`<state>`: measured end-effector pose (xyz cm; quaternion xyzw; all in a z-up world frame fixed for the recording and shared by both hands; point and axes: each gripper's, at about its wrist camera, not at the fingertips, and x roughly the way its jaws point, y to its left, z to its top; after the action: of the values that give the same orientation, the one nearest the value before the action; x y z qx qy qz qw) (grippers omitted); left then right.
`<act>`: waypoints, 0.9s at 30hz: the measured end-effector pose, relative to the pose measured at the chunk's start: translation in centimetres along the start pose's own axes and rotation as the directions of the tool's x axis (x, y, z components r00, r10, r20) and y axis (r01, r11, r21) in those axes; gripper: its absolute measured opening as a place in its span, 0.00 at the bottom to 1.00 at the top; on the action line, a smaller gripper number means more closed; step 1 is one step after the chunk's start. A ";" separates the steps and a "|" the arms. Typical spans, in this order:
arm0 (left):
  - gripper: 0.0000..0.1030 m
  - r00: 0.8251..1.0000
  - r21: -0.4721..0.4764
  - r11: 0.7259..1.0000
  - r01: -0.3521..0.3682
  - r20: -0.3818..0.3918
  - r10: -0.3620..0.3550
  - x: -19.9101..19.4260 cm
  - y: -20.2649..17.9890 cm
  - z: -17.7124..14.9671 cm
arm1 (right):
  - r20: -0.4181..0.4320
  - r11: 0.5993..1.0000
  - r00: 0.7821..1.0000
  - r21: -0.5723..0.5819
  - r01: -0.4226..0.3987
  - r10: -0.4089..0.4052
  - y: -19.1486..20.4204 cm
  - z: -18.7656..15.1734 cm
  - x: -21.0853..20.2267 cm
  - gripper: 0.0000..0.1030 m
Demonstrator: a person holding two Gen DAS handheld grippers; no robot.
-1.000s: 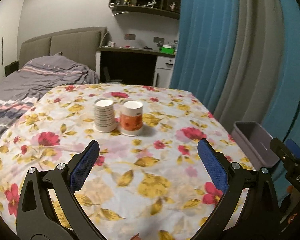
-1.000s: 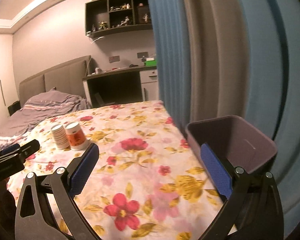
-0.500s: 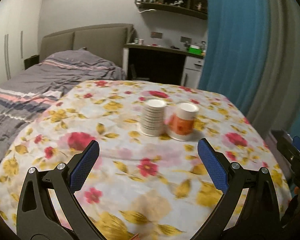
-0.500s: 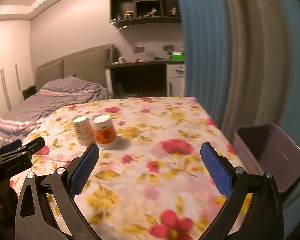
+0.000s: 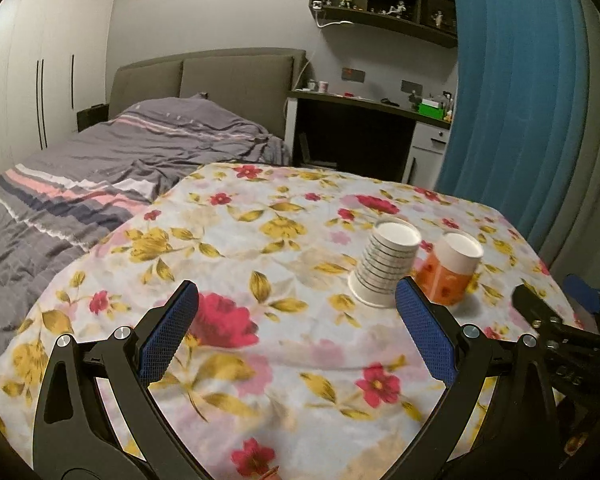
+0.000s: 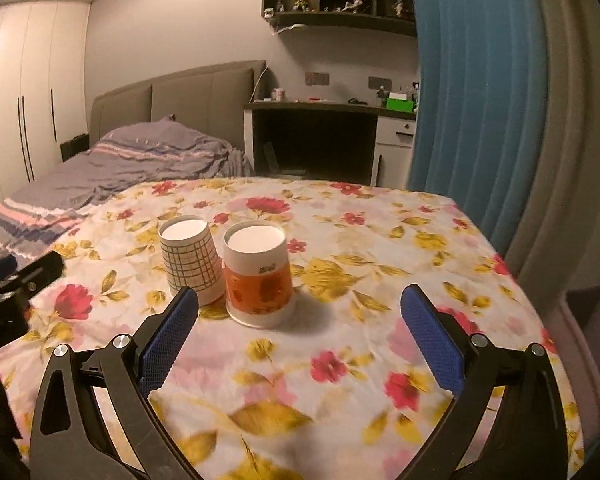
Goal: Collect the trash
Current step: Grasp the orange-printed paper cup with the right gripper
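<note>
Two paper cups stand upside down and side by side on the floral tablecloth point(image 6: 340, 264). One is white with a grid pattern point(image 6: 190, 260) point(image 5: 384, 266); the other is orange and white point(image 6: 258, 278) point(image 5: 450, 270). My right gripper point(image 6: 300, 330) is open just in front of the cups, its left pad near the grid cup's base, nothing between its fingers. My left gripper point(image 5: 296, 330) is open and empty, with the cups ahead to its right beside its right pad. The right gripper's tip point(image 5: 540, 316) shows at the left wrist view's right edge.
A grey-purple bin point(image 6: 592, 320) stands off the table's right edge, next to the blue curtain point(image 6: 472, 92). A bed with grey bedding point(image 5: 112, 168) lies to the left. A desk point(image 6: 328, 128) and wall shelves are at the back.
Both grippers swung left, so the cups shifted right in the left wrist view. The right gripper moved closer to the cups, and the bin slid to its view's right edge.
</note>
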<state>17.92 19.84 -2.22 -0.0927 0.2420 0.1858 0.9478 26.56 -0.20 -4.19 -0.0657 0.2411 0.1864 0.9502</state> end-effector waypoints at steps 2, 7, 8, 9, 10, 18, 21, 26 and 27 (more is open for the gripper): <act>0.94 1.000 -0.004 1.000 -0.003 -0.001 0.003 0.7 0.3 0.2 | -0.014 1.000 1.000 -0.004 -0.006 0.006 0.7 0.3 1.4 0.94; 0.94 1.000 -0.004 1.000 0.002 -0.011 -0.002 2.3 0.7 0.5 | -0.037 1.000 0.999 -0.006 -0.012 0.012 1.8 0.9 4.0 0.92; 0.94 1.000 0.001 1.000 0.001 -0.012 -0.001 2.7 0.7 0.6 | -0.044 1.000 0.999 -0.006 -0.012 0.011 2.0 1.0 4.6 0.91; 0.94 1.000 0.003 1.000 0.001 -0.013 -0.001 2.9 0.7 0.6 | -0.046 1.000 0.999 -0.005 -0.012 0.011 2.0 1.0 4.9 0.91; 0.94 1.000 0.004 1.000 0.004 -0.015 -0.004 3.3 0.8 0.6 | -0.051 1.000 0.999 -0.007 -0.013 0.012 2.1 1.1 5.4 0.90; 0.94 0.997 -0.008 0.998 0.064 -0.036 -0.065 5.2 0.4 0.6 | -0.095 1.000 0.995 -0.014 -0.017 0.015 2.5 1.6 8.1 0.78; 0.94 0.996 0.002 0.997 0.081 -0.036 -0.081 5.5 -0.1 0.7 | -0.106 0.999 0.994 -0.010 -0.031 0.029 2.4 1.7 8.5 0.65; 0.94 0.995 0.018 0.995 0.094 -0.038 -0.094 5.9 -1.2 0.8 | -0.099 0.999 0.995 -0.016 -0.034 0.033 2.1 1.5 8.1 0.54; 0.94 0.994 0.021 0.994 0.103 -0.042 -0.102 6.1 -1.6 0.8 | -0.093 0.999 0.995 -0.014 -0.031 0.029 1.9 1.5 7.9 0.54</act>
<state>23.83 20.51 -4.37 -0.0978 0.2582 0.1320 0.9520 32.92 4.41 -6.80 -0.0782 0.2845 0.1993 0.9345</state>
